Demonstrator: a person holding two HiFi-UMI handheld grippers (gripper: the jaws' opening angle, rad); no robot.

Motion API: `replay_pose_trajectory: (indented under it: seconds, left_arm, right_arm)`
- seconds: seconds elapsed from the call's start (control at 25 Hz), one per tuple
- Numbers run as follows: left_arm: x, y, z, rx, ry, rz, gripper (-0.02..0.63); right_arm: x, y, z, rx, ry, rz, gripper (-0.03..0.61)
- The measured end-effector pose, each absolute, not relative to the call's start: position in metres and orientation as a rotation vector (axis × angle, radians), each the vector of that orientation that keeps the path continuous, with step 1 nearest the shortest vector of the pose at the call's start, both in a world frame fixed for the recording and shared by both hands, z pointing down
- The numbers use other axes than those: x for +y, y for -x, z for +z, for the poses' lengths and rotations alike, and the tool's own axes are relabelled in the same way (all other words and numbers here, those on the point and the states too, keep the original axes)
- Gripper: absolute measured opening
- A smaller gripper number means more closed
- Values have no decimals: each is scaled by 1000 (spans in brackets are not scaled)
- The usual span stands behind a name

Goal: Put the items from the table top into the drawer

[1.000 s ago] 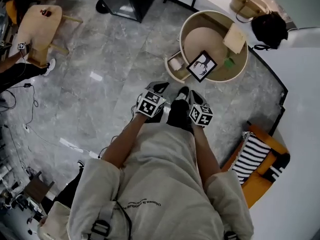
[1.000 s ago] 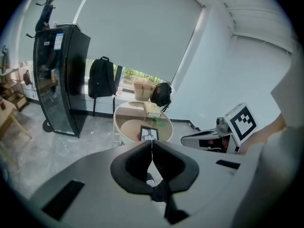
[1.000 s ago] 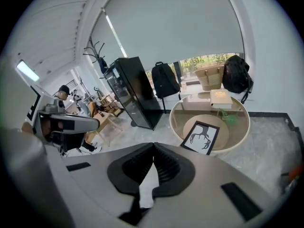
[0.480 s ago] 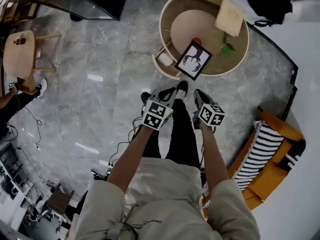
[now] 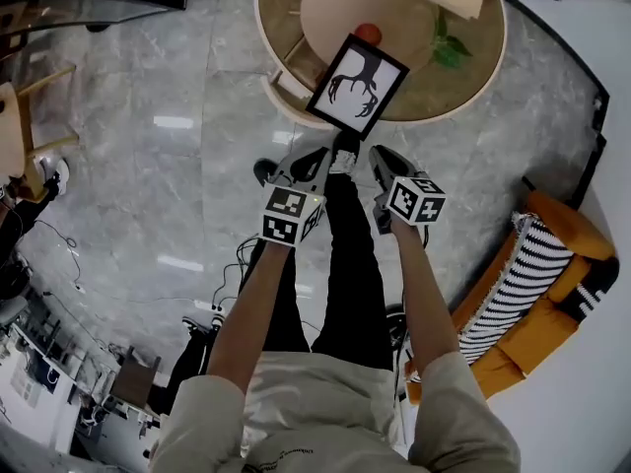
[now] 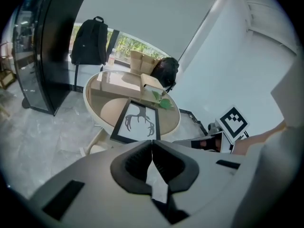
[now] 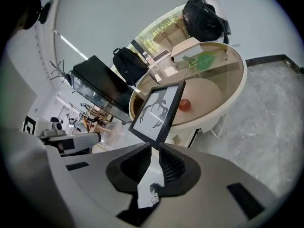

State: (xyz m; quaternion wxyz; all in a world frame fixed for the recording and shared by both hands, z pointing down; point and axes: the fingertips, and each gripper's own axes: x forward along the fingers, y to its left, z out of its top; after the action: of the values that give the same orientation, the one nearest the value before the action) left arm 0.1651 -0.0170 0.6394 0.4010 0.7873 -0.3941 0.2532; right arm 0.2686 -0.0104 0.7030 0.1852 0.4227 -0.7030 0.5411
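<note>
Overhead, a camera on the person's head looks steeply down to the floor (image 5: pixel 177 166), with the round counter (image 5: pixel 434 116) cut off by the frame's top edge. A second camera rides the left tool (image 6: pixel 152 144) and looks along its jaws from low and close toward the counter's near edge. A third rides the right tool (image 7: pixel 154 148), rolled to one side, and faces the same edge from further right. All three views share the counter and the framed picture (image 5: pixel 357 82) at its near edge. Each tool camera catches the other tool at its frame's side.
</note>
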Motion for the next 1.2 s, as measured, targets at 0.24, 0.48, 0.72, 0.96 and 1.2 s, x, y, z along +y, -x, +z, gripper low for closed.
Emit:
replay_pose_trajectory:
  seconds: [0.24, 0.48, 0.72, 0.96, 1.2]
  left_arm:
    - [-21, -188, 671, -966, -1984, 673, 21]
    - [-12, -189, 683, -939, -1965, 701, 21]
    - [-19, -194, 688, -928, -1977, 705, 21]
    - [-35, -201, 684, -926, -1999, 676, 21]
    - [-52, -192, 674, -956, -2004, 648, 21]
  right_arm:
    - [-24, -275, 737, -1988, -1152, 1700, 137]
    - [-48, -259, 748, -1989, -1121, 2125, 202]
    - [-61, -247, 767, -1913, -1135, 2265, 202]
    - [-63, -242, 765, -1869, -1132, 2319, 137]
    - [-63, -235, 744, -1910, -1108, 2294, 97]
